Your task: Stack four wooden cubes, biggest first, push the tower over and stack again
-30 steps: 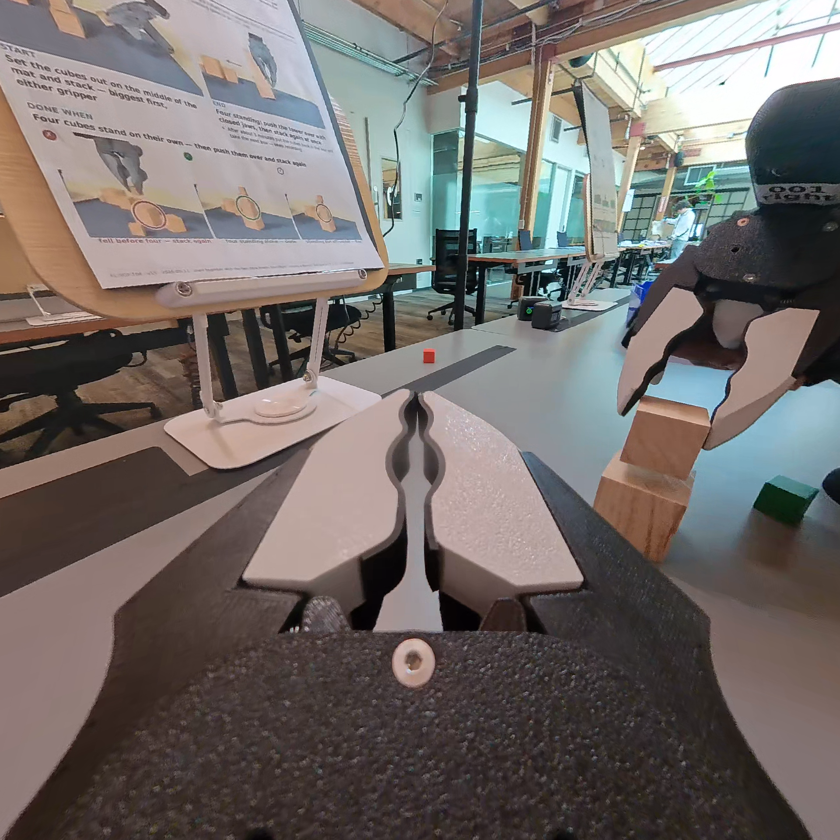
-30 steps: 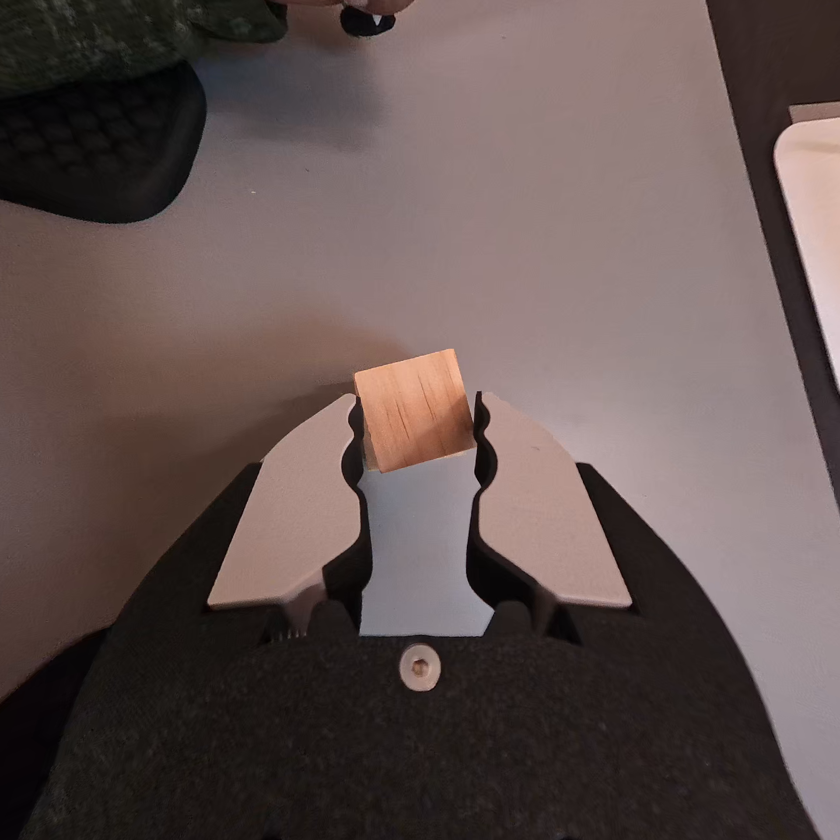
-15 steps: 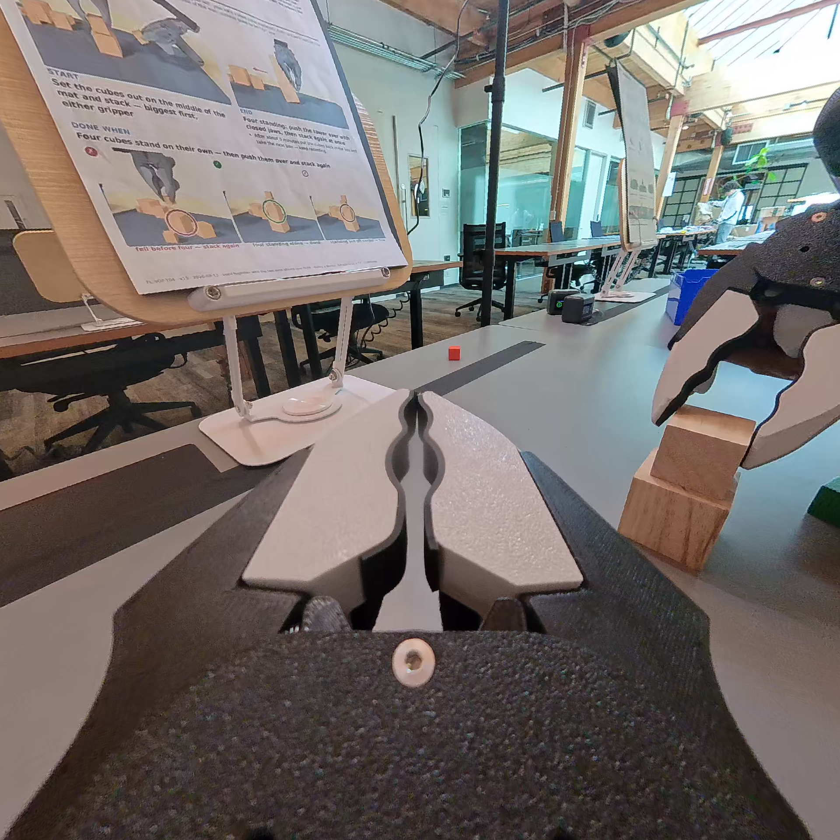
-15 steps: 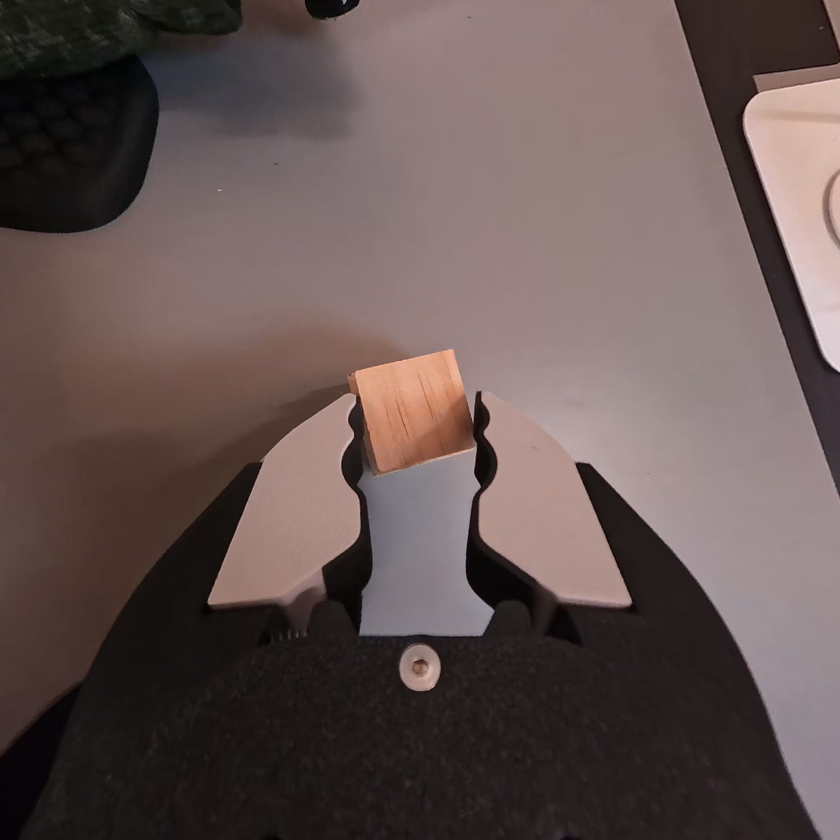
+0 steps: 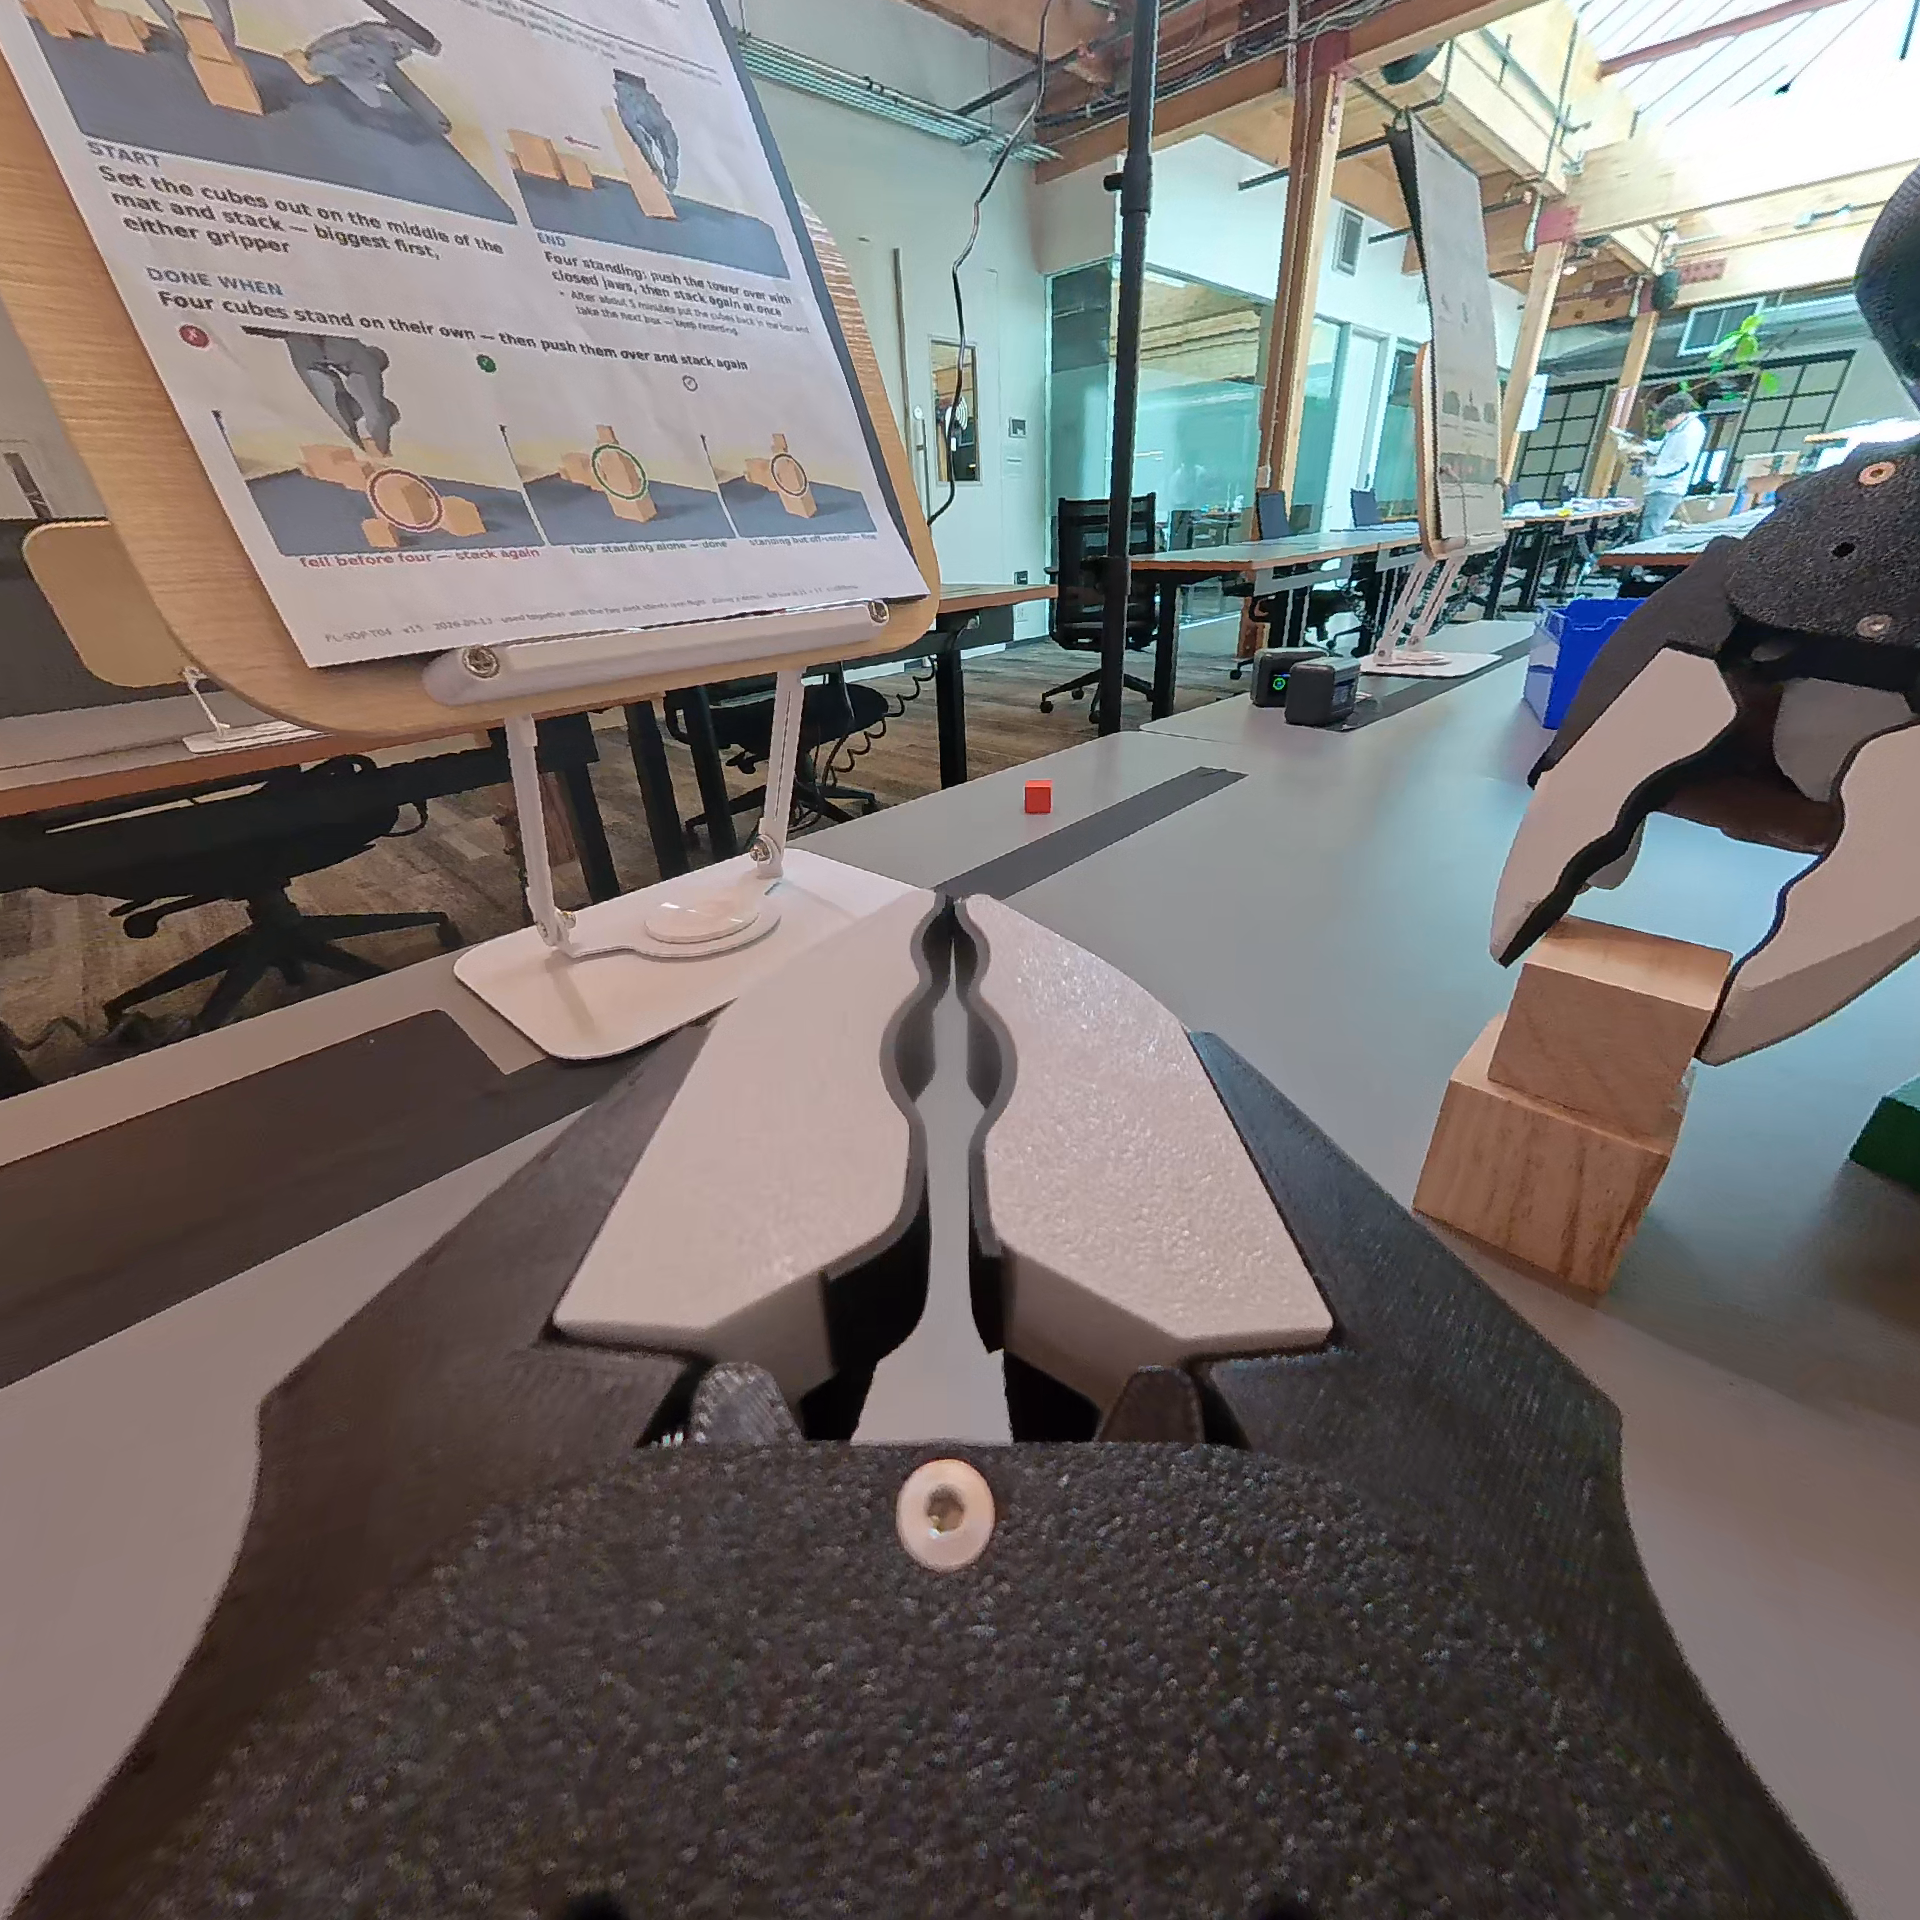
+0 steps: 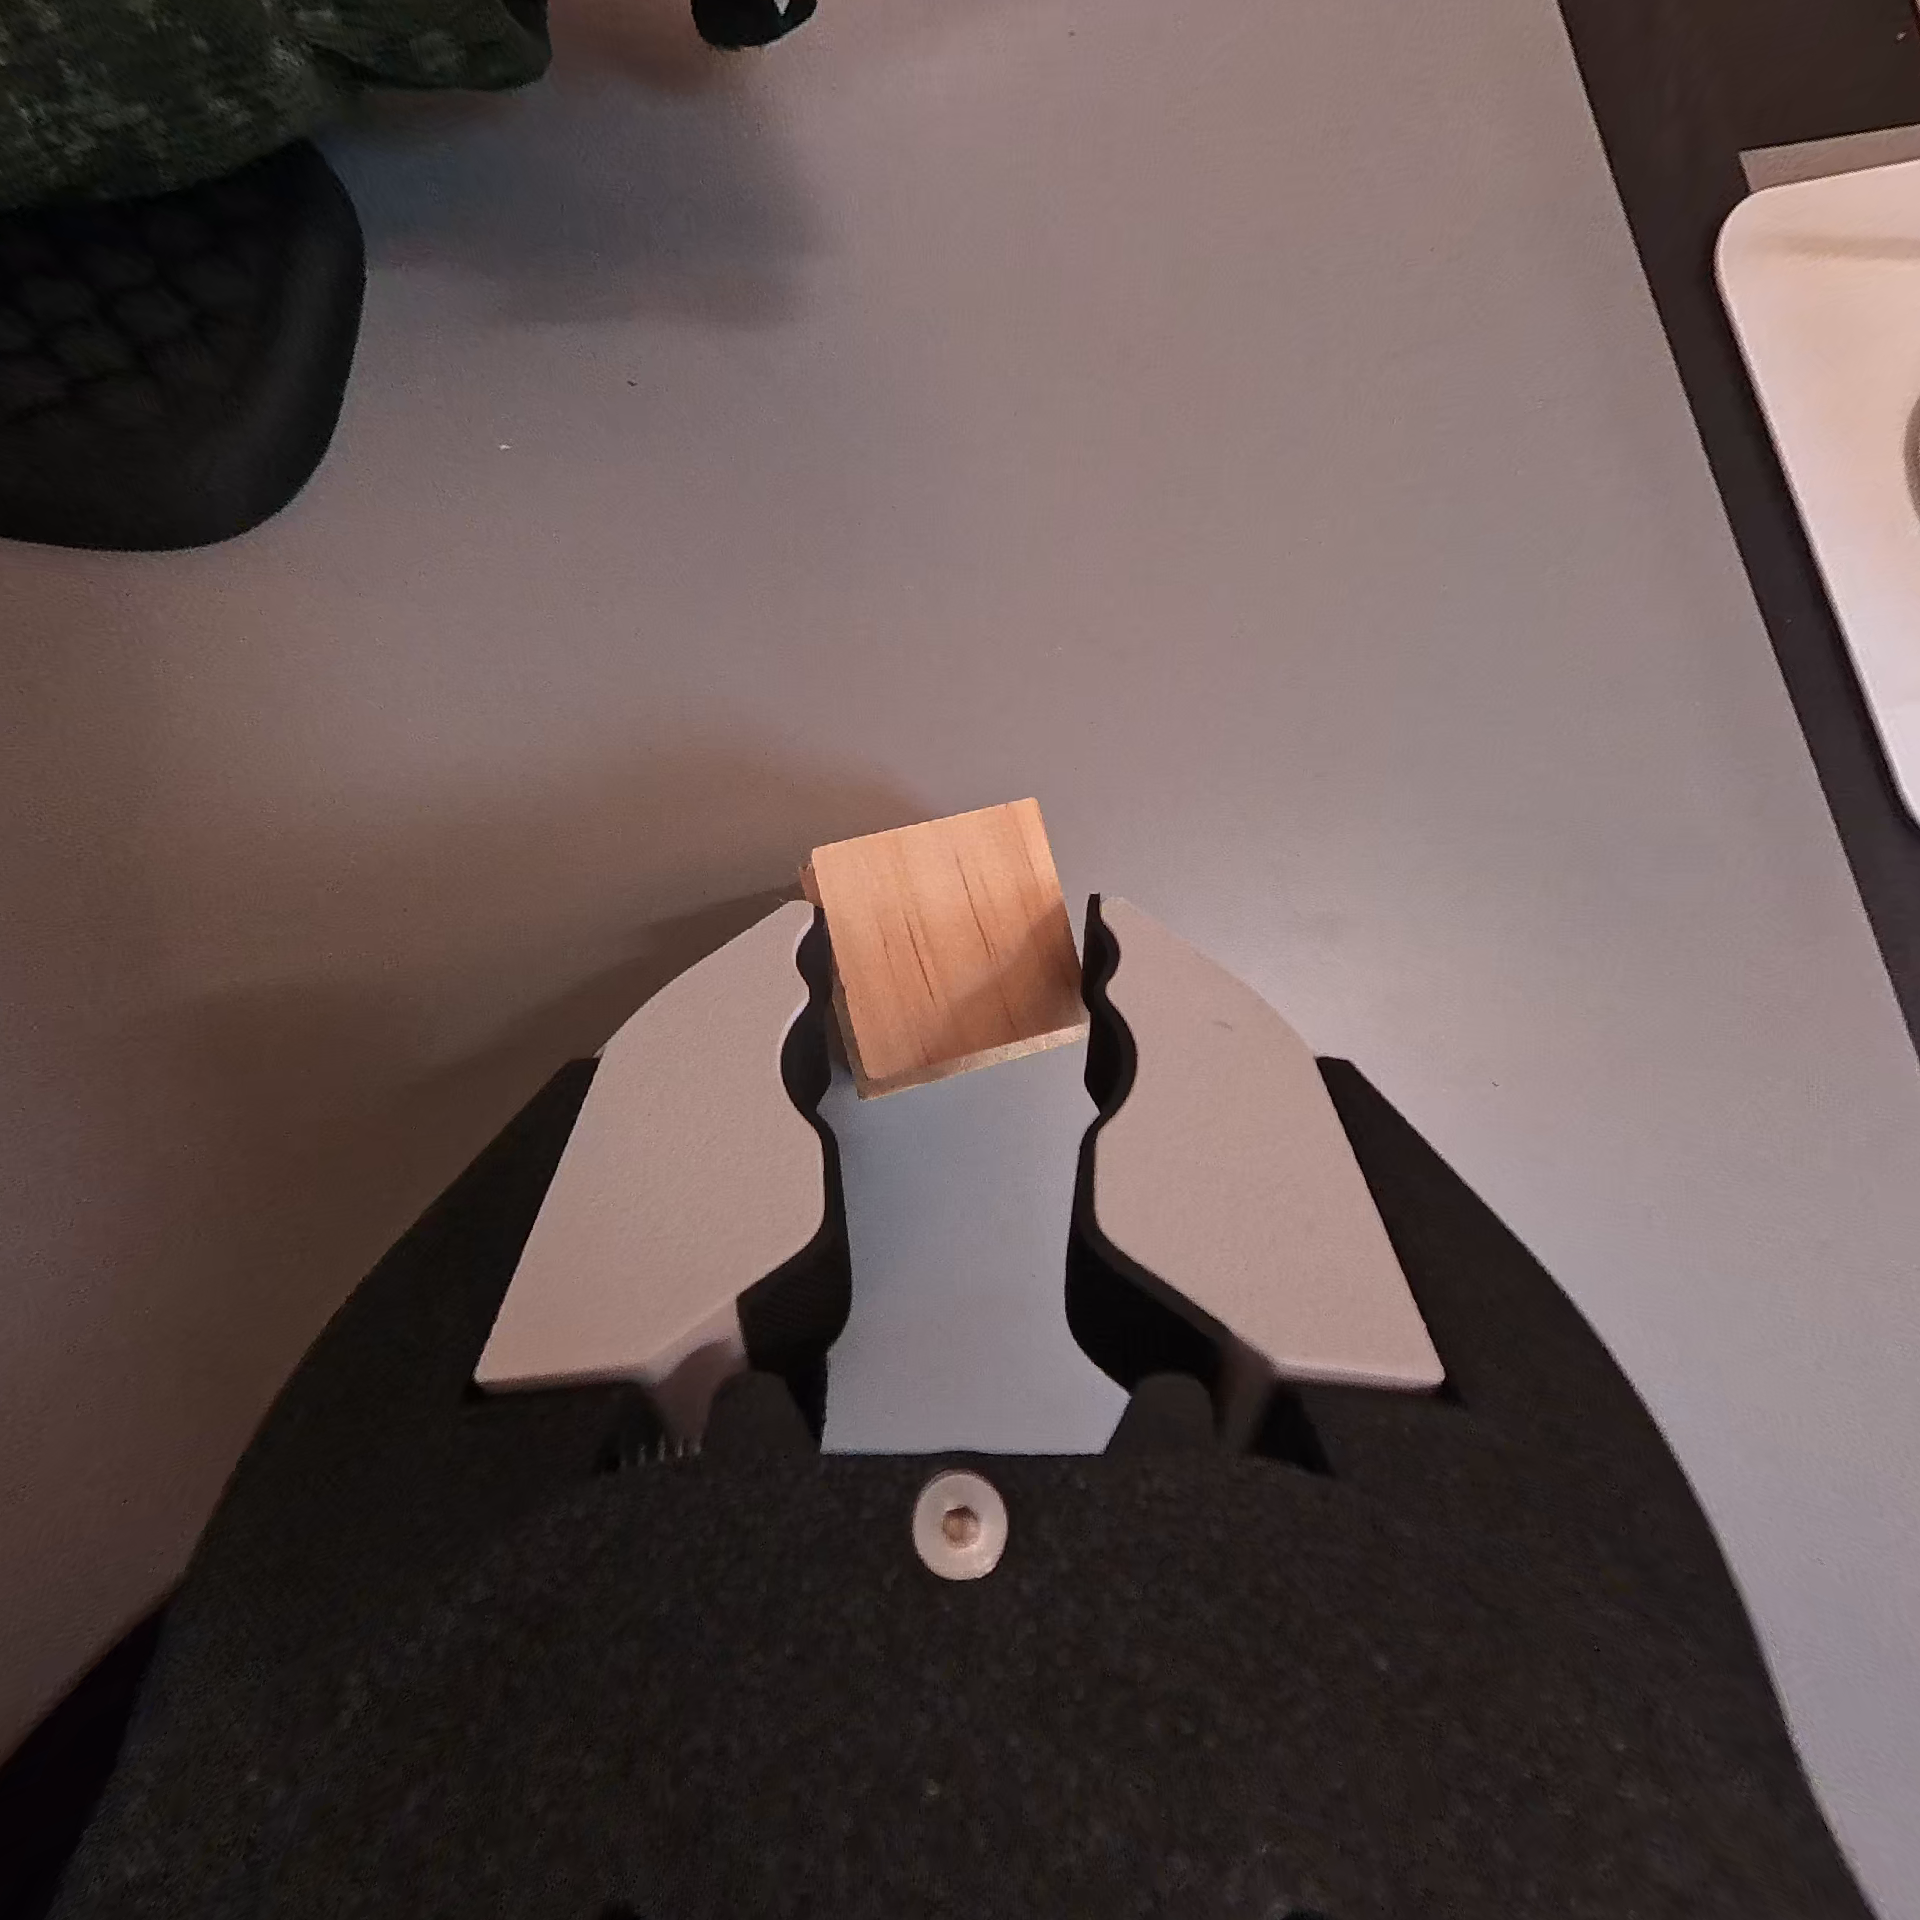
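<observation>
Two grippers work over a smooth grey table crossed by a dark strip.

At the far left a rounded wooden board bearing a printed sheet stands tilted on thin white legs over a flat white base. Just right of that base, the left gripper lies low over the table, its pebbled white fingers clenched tip to tip on nothing, set in a grainy black body. Beyond it, a small red cube sits alone beside the strip.

Farther right, a pale wood cube rests askew on a bigger wood block, whose end grain shows. The right gripper points down on the cube with its wavy-edged fingers either side; the right one touches the cube's lower corner, but I cannot tell whether both pads press it. A green block's corner shows at the right edge.

Behind stretches an open office: timber beams, glass partitions, desks, black swivel chairs, a black pole, and a person standing far off.
</observation>
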A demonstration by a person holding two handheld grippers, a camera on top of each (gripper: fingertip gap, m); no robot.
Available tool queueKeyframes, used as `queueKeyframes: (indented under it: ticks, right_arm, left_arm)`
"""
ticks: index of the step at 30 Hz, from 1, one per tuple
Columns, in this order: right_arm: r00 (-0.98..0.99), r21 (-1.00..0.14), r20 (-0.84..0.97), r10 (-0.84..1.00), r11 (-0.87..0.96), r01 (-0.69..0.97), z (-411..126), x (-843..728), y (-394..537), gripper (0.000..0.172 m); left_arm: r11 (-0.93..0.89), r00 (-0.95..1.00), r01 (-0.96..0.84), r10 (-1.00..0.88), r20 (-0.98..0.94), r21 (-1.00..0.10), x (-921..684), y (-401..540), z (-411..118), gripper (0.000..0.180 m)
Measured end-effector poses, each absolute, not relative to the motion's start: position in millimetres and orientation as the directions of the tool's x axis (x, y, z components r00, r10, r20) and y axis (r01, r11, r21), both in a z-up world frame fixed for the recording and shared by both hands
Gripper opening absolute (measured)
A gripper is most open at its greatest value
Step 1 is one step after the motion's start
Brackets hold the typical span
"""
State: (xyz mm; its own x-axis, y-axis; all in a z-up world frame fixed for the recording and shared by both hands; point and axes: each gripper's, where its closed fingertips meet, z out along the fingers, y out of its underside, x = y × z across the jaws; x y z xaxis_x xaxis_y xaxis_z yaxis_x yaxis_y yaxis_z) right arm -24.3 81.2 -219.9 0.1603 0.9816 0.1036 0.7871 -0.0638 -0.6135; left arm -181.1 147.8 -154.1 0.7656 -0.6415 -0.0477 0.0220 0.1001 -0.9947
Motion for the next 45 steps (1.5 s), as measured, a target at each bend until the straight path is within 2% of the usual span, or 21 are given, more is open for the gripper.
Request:
queueKeyframes:
  ticks: [8,11,14,17,25,27,30,38,45]
  right_arm:
    - [0.171,-0.624,0.093,0.981,-0.076,0.778,-220,-25,81,0.05]
    - [0.174,-0.674,0.072,0.982,-0.081,0.735,-207,-25,79,0.064]
    - [0.188,-0.734,0.062,0.98,-0.083,0.674,-182,-10,73,0.06]
    - [0.2,-0.687,0.082,0.976,-0.09,0.721,-189,25,62,0.056]
    - [0.264,-0.527,-0.007,0.965,-0.228,0.819,-270,83,2,0.059]
    - [0.28,-0.527,-0.01,0.96,-0.243,0.815,-279,85,0,0.055]
    - [0.293,-0.524,0.004,0.956,-0.247,0.815,-283,86,4,0.028]
    - [0.151,-0.658,0.083,0.985,-0.059,0.751,-219,43,27,0.028]
    - [0.011,-0.595,0.131,0.991,0.069,0.801,-183,-1,68,0.028]
  left_arm:
    - [0.095,0.759,0.021,-0.65,-0.046,-0.995,-179,147,-155,0.0]
    - [0.09,0.756,0.031,-0.654,-0.035,-0.995,-179,146,-154,0.0]
    - [0.089,0.757,0.037,-0.653,-0.03,-0.995,-180,146,-153,0.0]
    - [0.097,0.755,0.051,-0.655,-0.025,-0.994,-180,145,-149,0.0]
    - [0.132,0.734,0.139,-0.679,0.013,-0.982,-182,137,-130,0.0]
    - [0.13,0.733,0.143,-0.68,0.017,-0.981,-183,137,-130,0.0]
    - [0.122,0.734,0.129,-0.679,0.012,-0.984,-181,137,-134,0.0]
    - [0.113,0.733,0.104,-0.681,-0.001,-0.988,-178,138,-139,0.0]
    - [0.115,0.714,0.108,-0.7,-0.003,-0.988,-175,134,-137,0.0]
